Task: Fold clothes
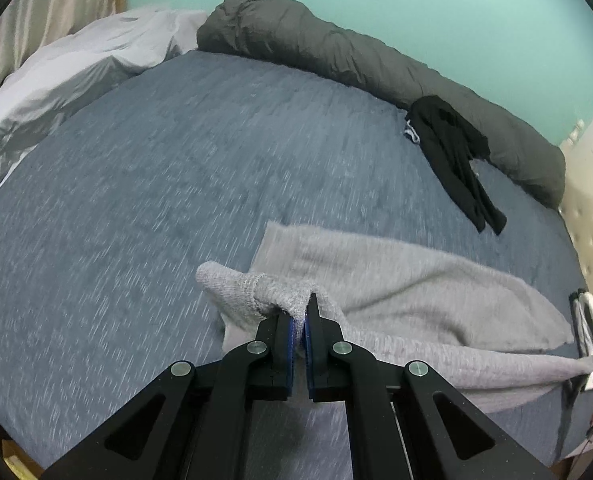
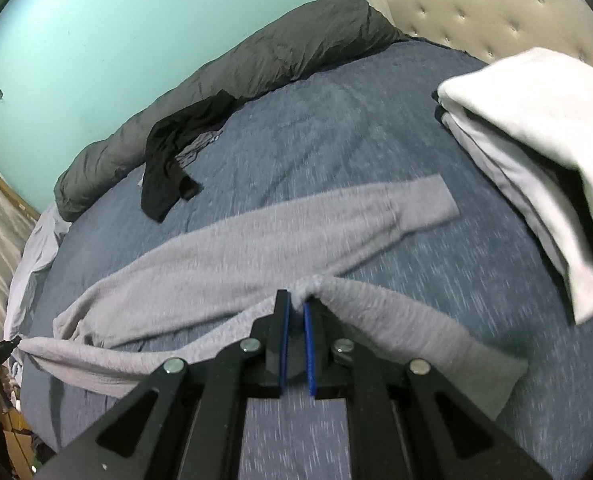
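Tools are both clamping the grey garment (image 1: 396,276): left tool (image 1: 299,312) is pinching one bunched edge; right tool (image 2: 296,300) is pinching another. Garment is lying across the bed (image 1: 156,184).

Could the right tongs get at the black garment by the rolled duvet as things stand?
Probably not yet: the right tongs are shut on the grey sweater. The bed between them and the black garment is otherwise bare.

The left hand-held gripper (image 1: 299,307) pinches the grey garment (image 1: 396,280) above the blue bed (image 1: 156,200).
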Demonstrator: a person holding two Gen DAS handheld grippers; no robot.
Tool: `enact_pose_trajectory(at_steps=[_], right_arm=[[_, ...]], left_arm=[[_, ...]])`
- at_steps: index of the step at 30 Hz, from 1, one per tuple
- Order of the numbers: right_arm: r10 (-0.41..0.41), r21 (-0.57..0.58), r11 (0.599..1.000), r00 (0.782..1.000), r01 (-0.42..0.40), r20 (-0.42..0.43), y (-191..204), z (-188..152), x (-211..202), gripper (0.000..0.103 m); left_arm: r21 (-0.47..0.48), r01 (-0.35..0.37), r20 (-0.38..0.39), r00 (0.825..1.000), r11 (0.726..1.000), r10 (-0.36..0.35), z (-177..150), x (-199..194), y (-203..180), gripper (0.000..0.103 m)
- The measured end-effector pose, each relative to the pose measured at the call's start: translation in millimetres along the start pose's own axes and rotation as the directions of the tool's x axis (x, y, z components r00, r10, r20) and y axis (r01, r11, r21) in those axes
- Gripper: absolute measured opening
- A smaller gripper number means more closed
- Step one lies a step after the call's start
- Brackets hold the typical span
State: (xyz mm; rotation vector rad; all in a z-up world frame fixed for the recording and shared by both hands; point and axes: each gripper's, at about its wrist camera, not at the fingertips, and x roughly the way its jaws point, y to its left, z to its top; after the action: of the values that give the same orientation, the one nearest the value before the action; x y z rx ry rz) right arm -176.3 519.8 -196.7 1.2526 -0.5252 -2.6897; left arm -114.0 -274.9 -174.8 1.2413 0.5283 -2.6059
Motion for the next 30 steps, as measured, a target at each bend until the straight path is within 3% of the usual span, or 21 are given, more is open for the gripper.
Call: enact_pose_trajectory(at_steps=[8, 17, 30], right_arm=[[-0.037, -0.011, 0.999, 0.999, 0.037, 0.017, 12.4, 53.5, 40.7, 0.006], [-0.11, -0.03, 0.994, 0.994, 0.109, -0.027, 19.3, 97.5, 112.5, 0.006], [-0.202, -0.054, 0.979, 0.969, 0.197, -0.138, 25.2, 113.0, 218.2, 0.007]], left_arm=[[-0.002, -0.023, -0.004, 1.0, 1.0, 0.023, 45.2, 38.9, -21.2, 0.004], [0.025, -0.069, -0.04, 0.997, 0.997, 0.07, 80.4, 99.7, -42.1, 0.004], [0.122, -0.144, -0.138, 0.977, 0.982, 0.161, 79.3, 187.5, -47.3, 0.005]])
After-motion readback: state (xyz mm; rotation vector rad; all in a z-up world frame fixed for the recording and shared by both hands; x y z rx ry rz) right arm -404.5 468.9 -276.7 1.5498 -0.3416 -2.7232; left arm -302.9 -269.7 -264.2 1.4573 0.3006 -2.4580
